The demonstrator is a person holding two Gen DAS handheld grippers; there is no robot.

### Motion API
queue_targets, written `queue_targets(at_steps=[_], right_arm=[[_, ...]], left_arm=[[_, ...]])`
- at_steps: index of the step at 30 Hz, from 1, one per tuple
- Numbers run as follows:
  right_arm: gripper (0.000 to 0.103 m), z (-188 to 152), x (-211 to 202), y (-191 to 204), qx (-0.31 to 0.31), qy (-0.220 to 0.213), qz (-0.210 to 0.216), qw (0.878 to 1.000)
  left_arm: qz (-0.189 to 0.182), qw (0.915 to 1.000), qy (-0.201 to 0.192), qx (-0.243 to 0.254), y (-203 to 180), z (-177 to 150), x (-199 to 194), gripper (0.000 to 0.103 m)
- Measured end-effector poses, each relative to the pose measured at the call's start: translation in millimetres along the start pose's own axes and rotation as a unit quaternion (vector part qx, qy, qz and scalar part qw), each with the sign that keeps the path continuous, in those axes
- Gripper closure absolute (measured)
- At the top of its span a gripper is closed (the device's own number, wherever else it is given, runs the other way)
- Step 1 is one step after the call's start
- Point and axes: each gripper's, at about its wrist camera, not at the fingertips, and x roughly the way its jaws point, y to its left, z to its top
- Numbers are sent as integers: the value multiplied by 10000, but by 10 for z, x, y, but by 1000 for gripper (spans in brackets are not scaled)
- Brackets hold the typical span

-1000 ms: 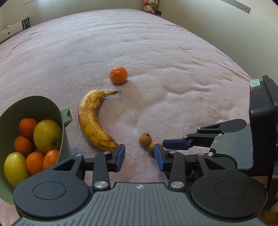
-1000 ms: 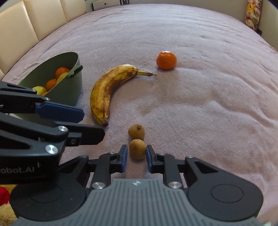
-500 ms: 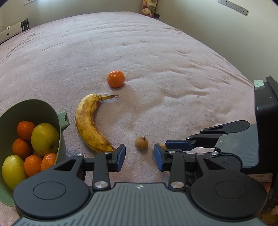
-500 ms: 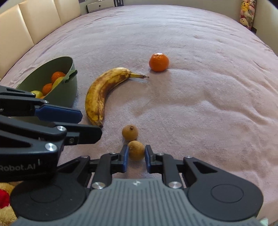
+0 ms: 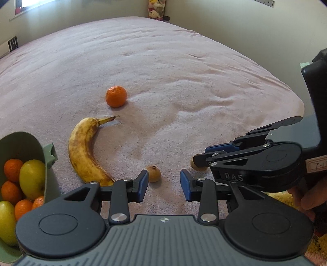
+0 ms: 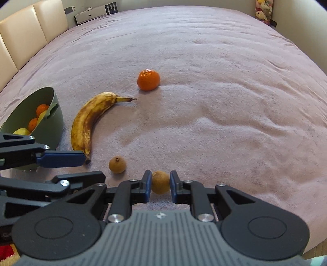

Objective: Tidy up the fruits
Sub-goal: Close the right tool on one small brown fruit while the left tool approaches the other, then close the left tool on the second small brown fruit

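Note:
On the pink bedspread lie a spotted banana (image 5: 83, 151) (image 6: 87, 120), a mandarin (image 5: 116, 96) (image 6: 148, 79) beyond it, and a small brown round fruit (image 5: 153, 173) (image 6: 117, 164). My right gripper (image 6: 160, 182) (image 5: 201, 157) is shut on a second small brown fruit (image 6: 160, 185) (image 5: 197, 166), held just above the spread. My left gripper (image 5: 164, 184) (image 6: 94, 167) hovers open, its jaws closing slowly. The loose brown fruit sits just ahead of its left fingertip, untouched. A green bowl (image 5: 48, 163) (image 6: 51, 126) at the left holds mandarins and lemons.
The bed's right edge drops off near a cream wall (image 5: 245, 30). A padded headboard (image 6: 24, 34) stands at the far left. Plush toys (image 5: 156, 9) sit in the far corner. A hand (image 5: 306, 196) grips the right tool.
The right gripper closed on the nearer brown fruit and carried it to the right, away from the other one. The left gripper shifted only slightly.

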Motion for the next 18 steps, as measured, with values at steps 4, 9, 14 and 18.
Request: queue_targets(at_steps=[4,9,14,18], right_arm=[[88,0,68,-60,90,150,56,9998],[88,14,122,-121,233,188,149,9994],[86,25,143,-176,389,213,241,9987],[83,14,165,-191,445,296,310,9981]], left_arm=[[-37,10000,71,58,-5,-3,135,63],[9,9998,174,-31,47,22,304,66],[184,9995,263,76,49,36,430,67],[344,9985,422,36,104,46,508,67]])
